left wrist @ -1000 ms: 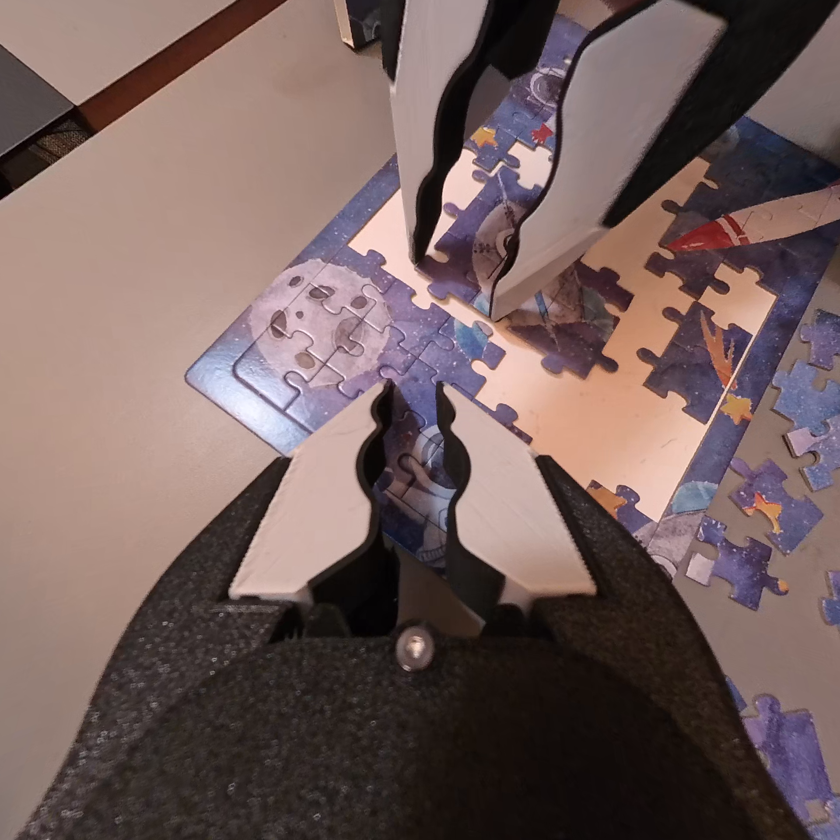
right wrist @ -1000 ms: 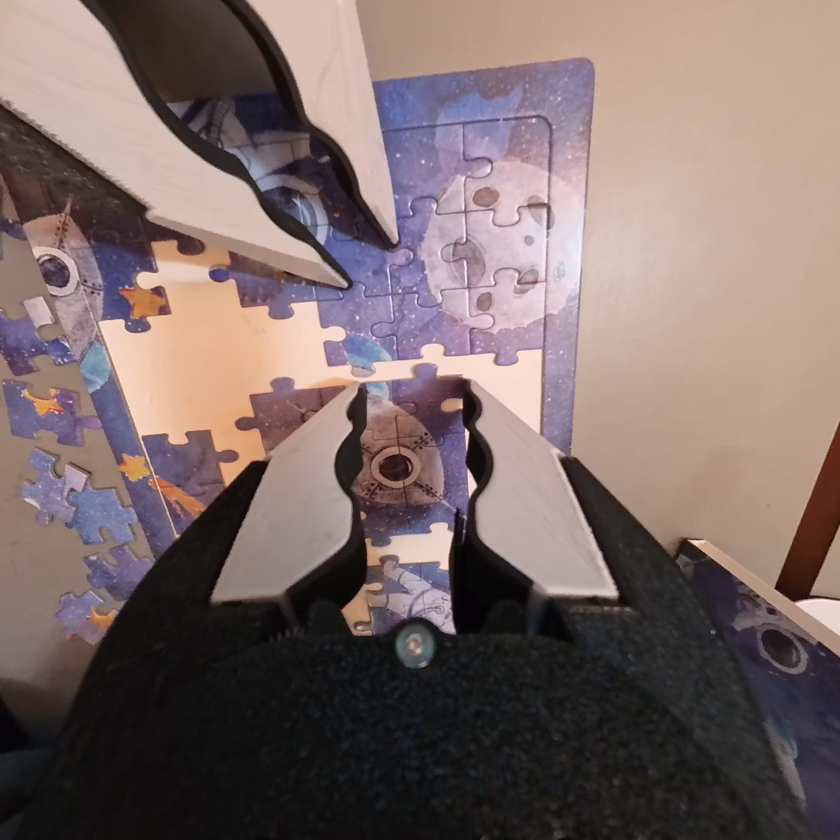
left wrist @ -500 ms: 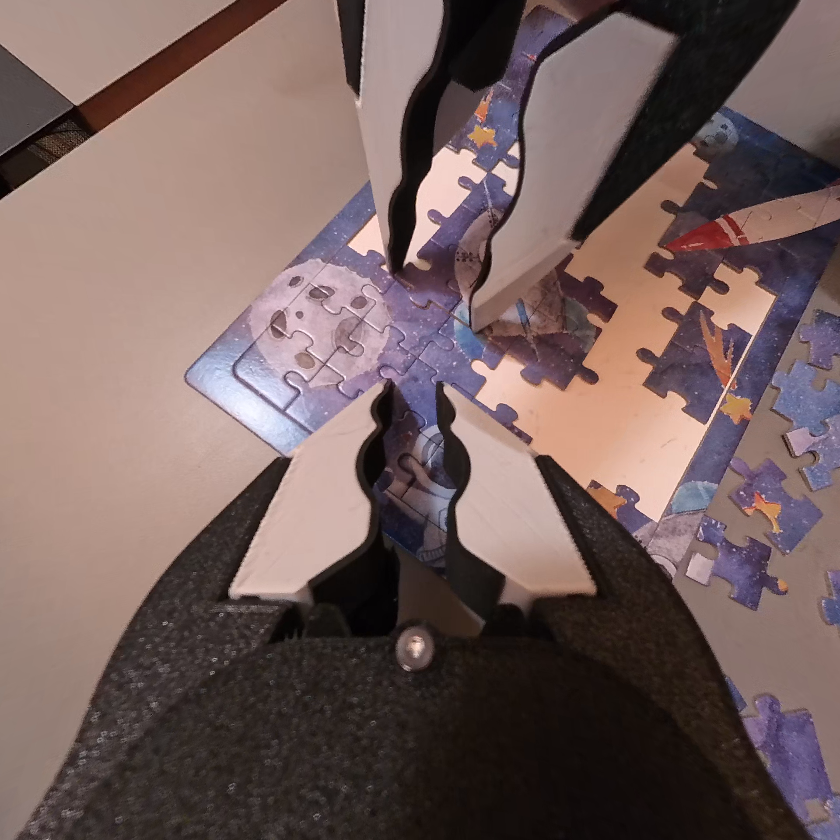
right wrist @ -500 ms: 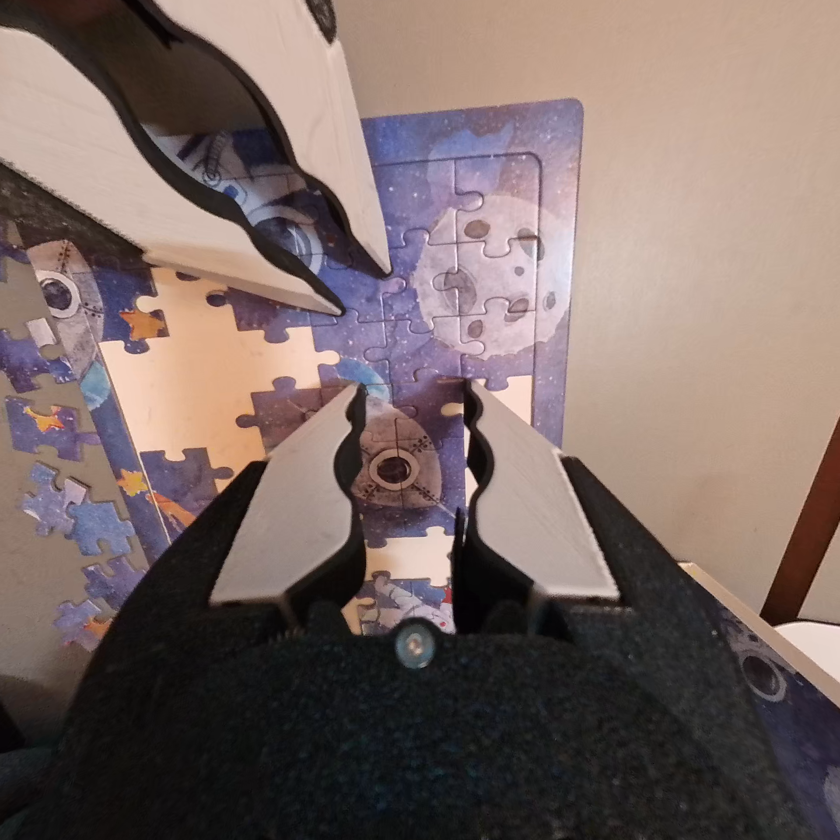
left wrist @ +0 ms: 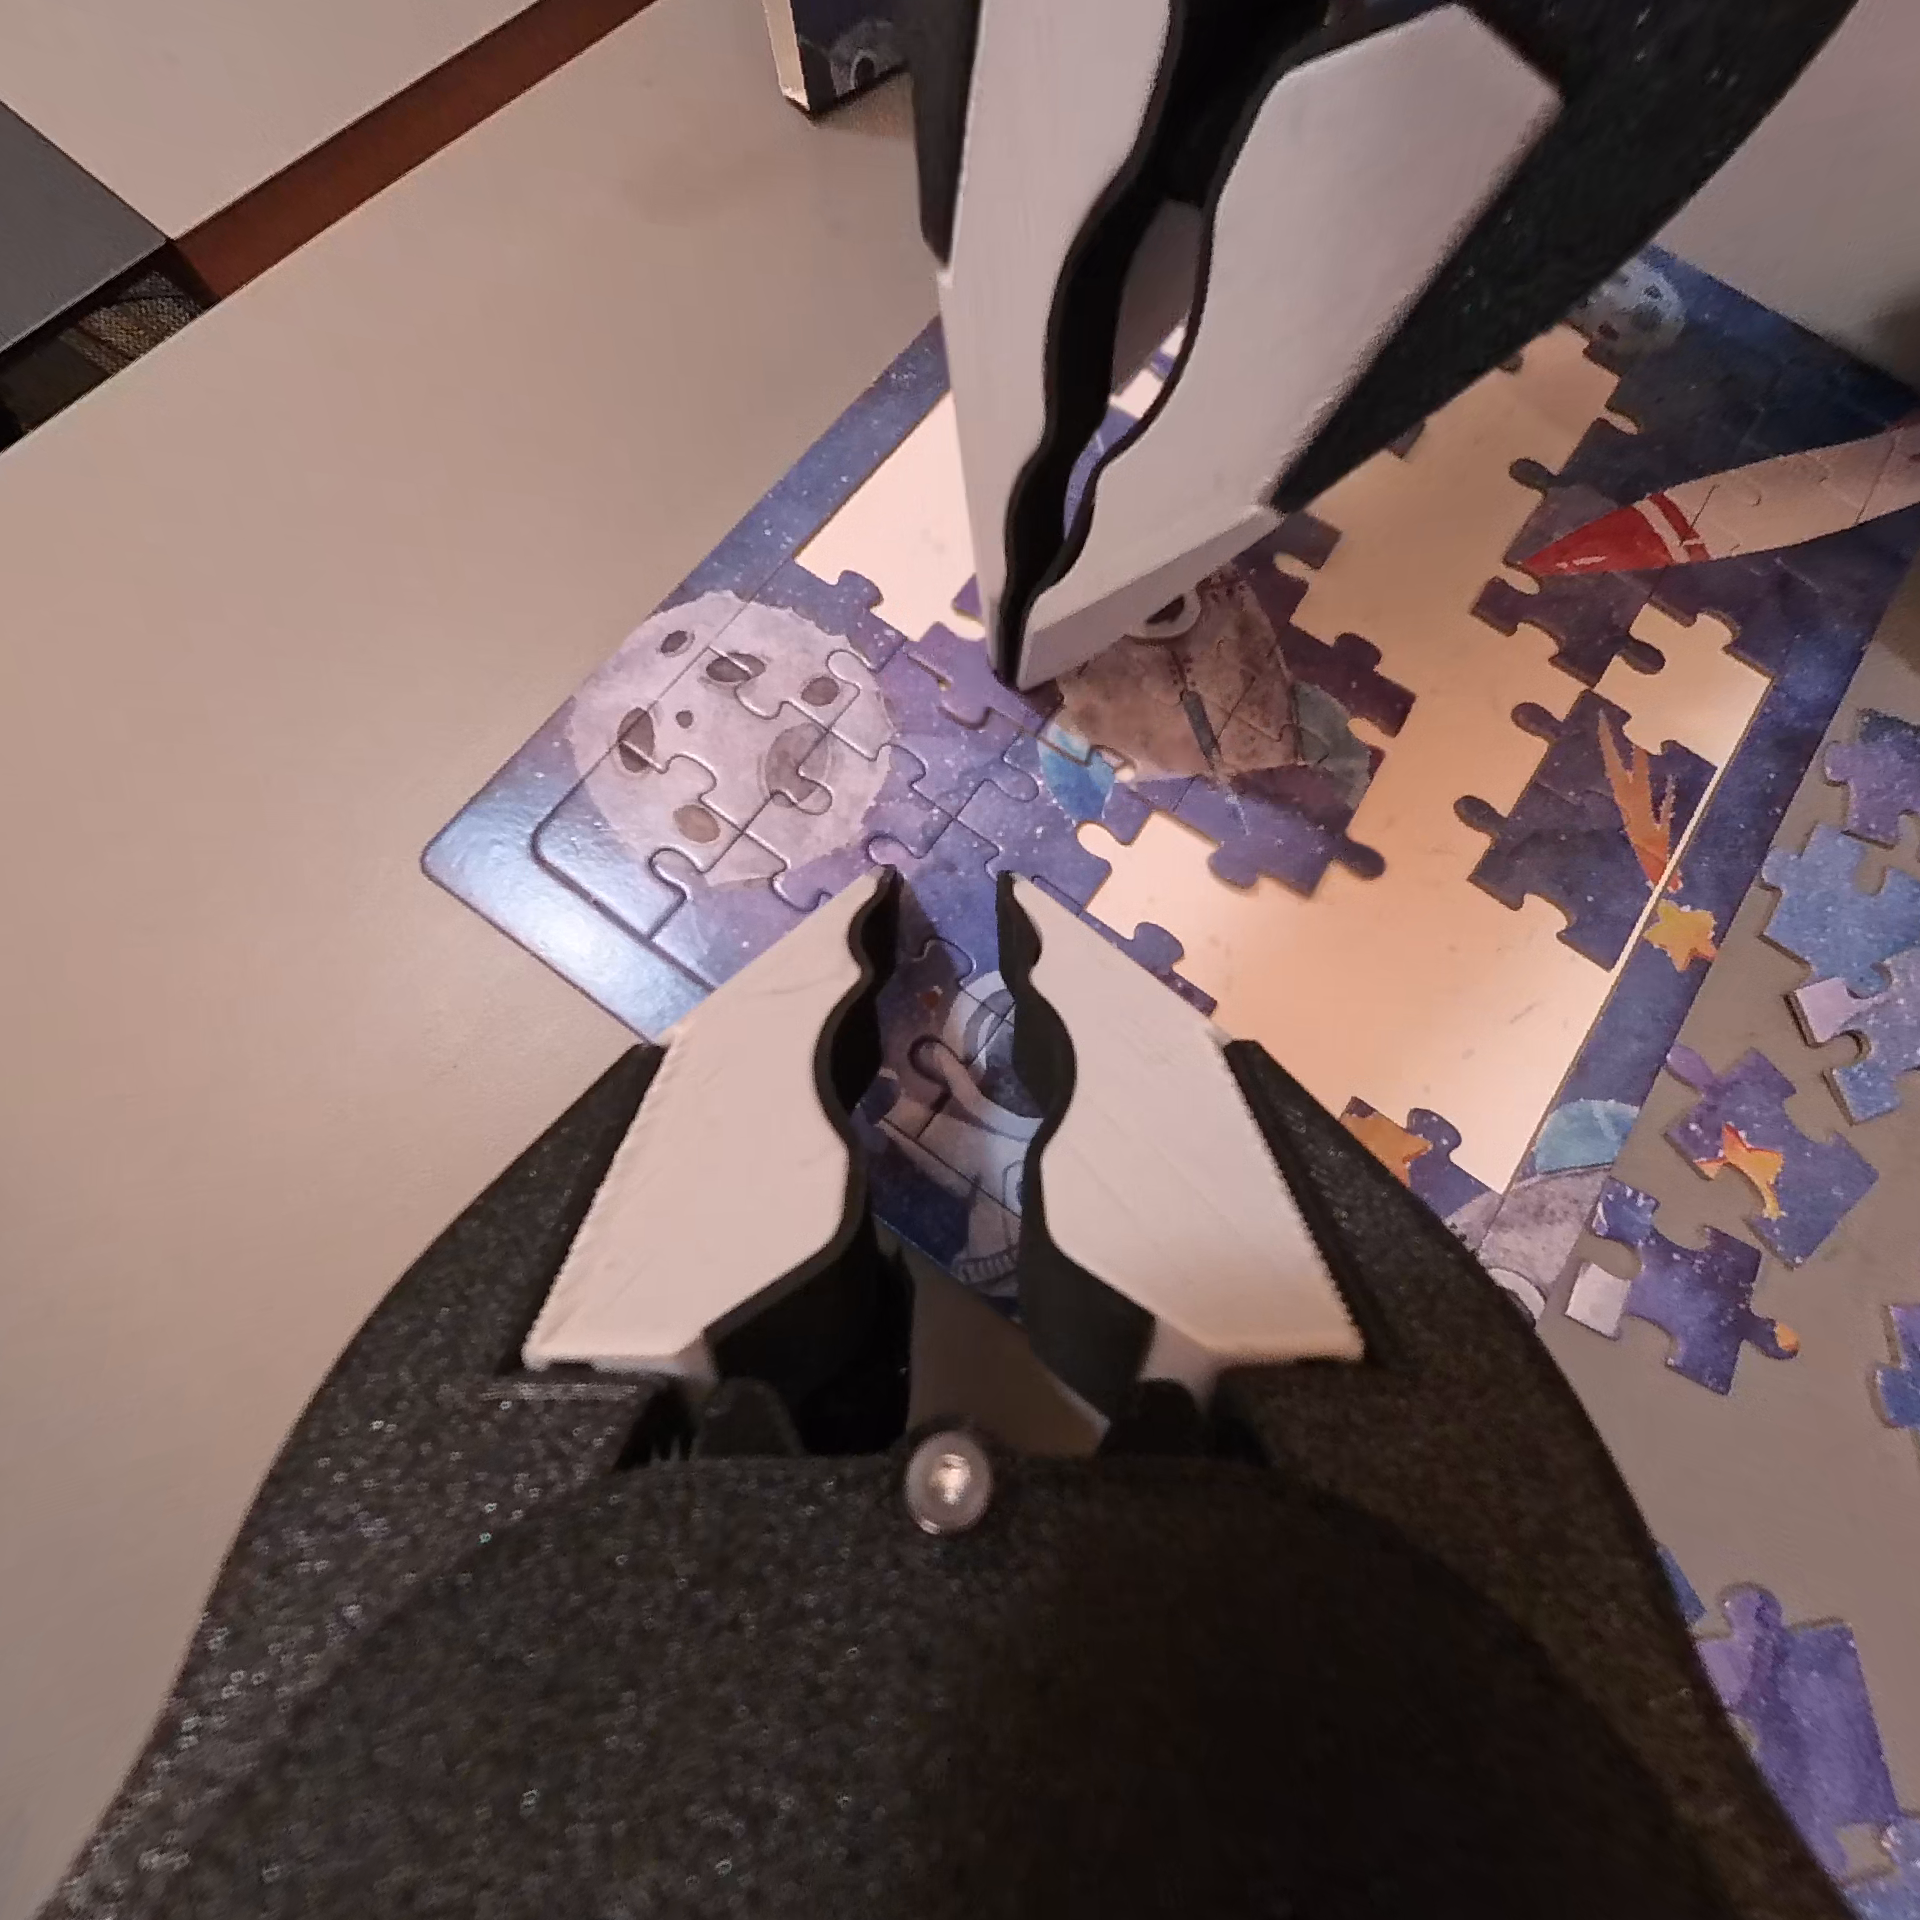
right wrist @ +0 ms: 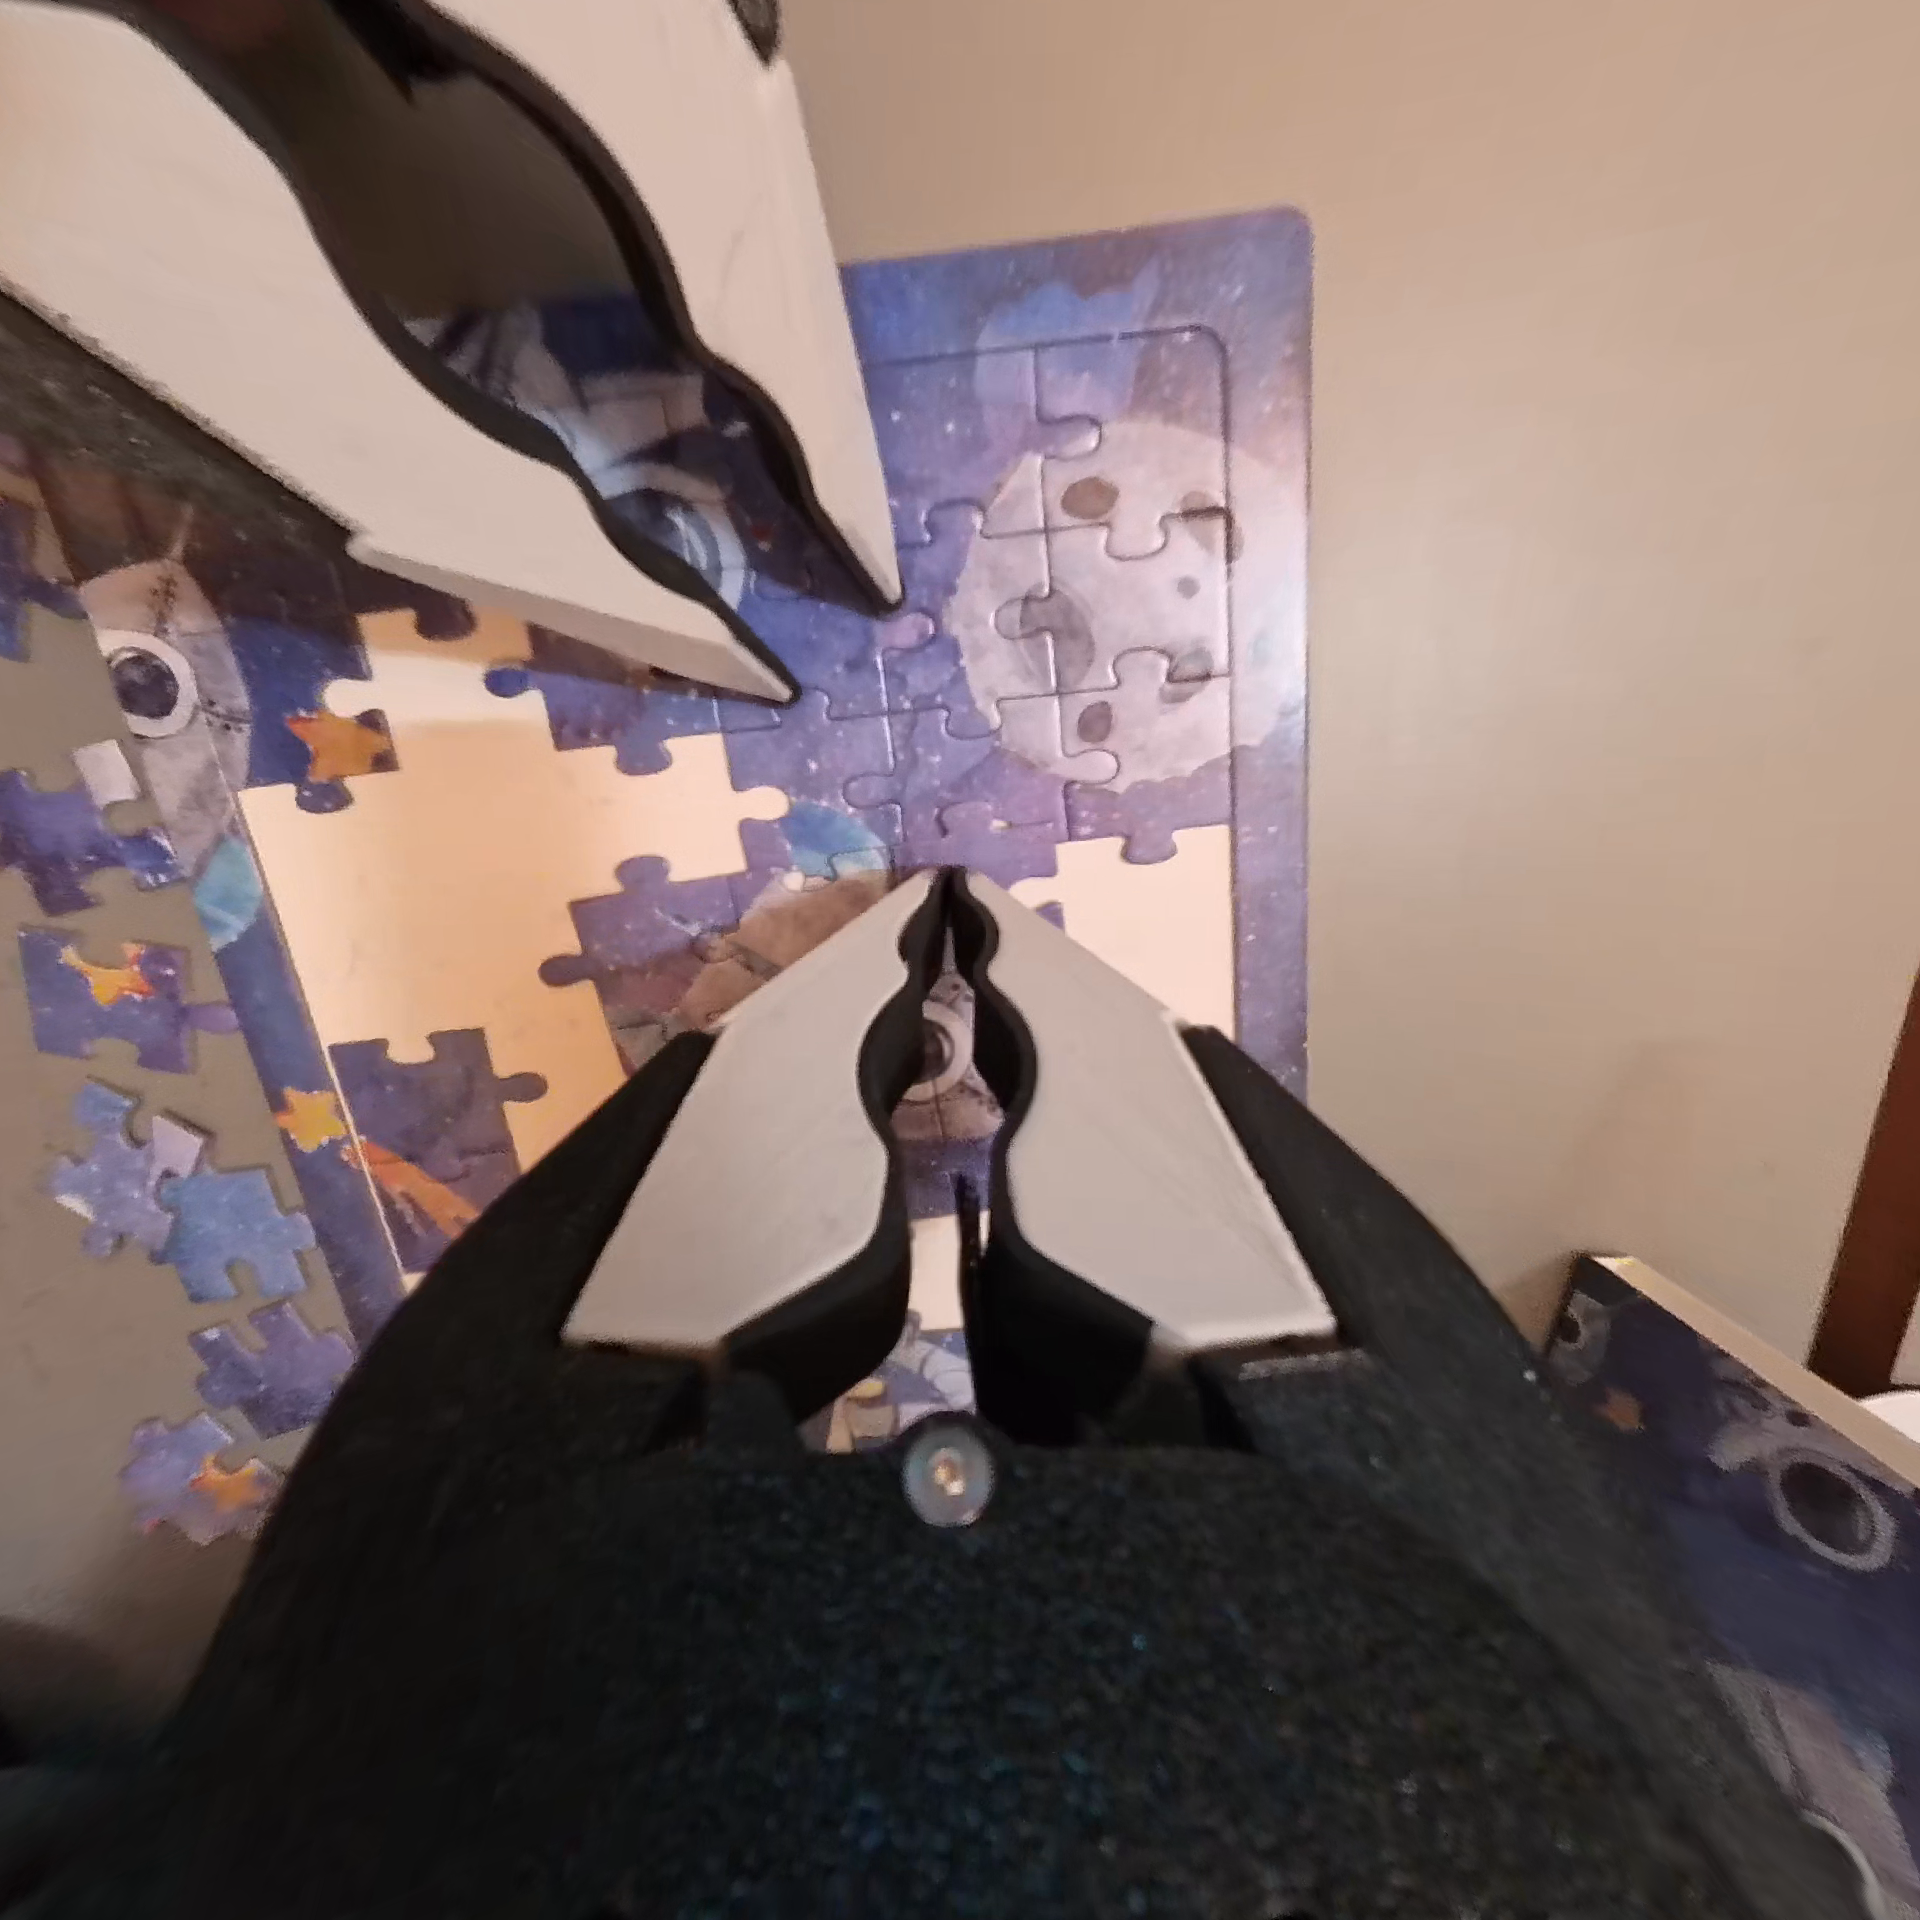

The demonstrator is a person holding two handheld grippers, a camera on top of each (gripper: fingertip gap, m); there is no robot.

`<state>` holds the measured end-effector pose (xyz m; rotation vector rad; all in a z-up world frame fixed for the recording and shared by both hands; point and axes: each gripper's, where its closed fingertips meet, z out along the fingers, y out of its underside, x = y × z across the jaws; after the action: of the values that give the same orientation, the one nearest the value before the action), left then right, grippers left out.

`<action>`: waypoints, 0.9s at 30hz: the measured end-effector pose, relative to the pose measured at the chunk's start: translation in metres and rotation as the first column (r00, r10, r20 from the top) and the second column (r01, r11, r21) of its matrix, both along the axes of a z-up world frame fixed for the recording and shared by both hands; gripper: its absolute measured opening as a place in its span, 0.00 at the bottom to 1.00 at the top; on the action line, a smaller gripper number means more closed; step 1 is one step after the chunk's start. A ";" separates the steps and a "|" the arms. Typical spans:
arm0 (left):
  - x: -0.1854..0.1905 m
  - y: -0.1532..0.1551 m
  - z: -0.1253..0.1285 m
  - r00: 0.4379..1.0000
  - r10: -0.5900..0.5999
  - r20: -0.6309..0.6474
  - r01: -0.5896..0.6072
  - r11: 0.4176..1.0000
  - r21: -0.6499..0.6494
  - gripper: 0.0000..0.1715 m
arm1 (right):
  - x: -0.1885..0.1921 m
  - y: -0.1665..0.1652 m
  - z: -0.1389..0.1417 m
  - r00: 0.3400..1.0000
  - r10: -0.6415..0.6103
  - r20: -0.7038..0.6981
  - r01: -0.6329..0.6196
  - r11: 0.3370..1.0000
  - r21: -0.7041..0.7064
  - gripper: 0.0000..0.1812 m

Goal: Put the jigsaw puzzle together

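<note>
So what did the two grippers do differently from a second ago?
The right gripper closed its fingers; they were apart a second ago and now the tips meet, with nothing visibly between them. It also slid toward the moon picture, tips now pressing down beside the spaceship pieces. The left gripper stayed open in the same place over the astronaut pieces. The loose pieces did not move.

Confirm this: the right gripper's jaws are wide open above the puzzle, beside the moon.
Wrong in one respect: the right gripper has its jaws shut, tips together, not wide open. The right wrist view shows it, above the puzzle beside the moon.
</note>
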<state>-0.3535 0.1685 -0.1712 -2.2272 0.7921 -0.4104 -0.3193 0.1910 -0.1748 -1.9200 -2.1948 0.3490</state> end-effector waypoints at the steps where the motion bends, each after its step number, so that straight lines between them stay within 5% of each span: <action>1: 0.000 0.000 0.001 1.000 0.000 0.001 0.000 1.000 -0.001 0.11 | 0.000 0.000 0.000 1.000 -0.003 -0.006 0.003 1.000 -0.005 0.00; 27: 0.001 0.000 0.001 1.000 0.000 0.002 0.000 1.000 -0.001 0.11 | -0.005 0.005 0.003 1.000 -0.019 0.000 0.019 0.998 0.056 0.00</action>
<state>-0.3523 0.1686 -0.1706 -2.2272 0.7913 -0.4126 -0.3239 0.1963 -0.1720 -1.9100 -2.1619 0.2803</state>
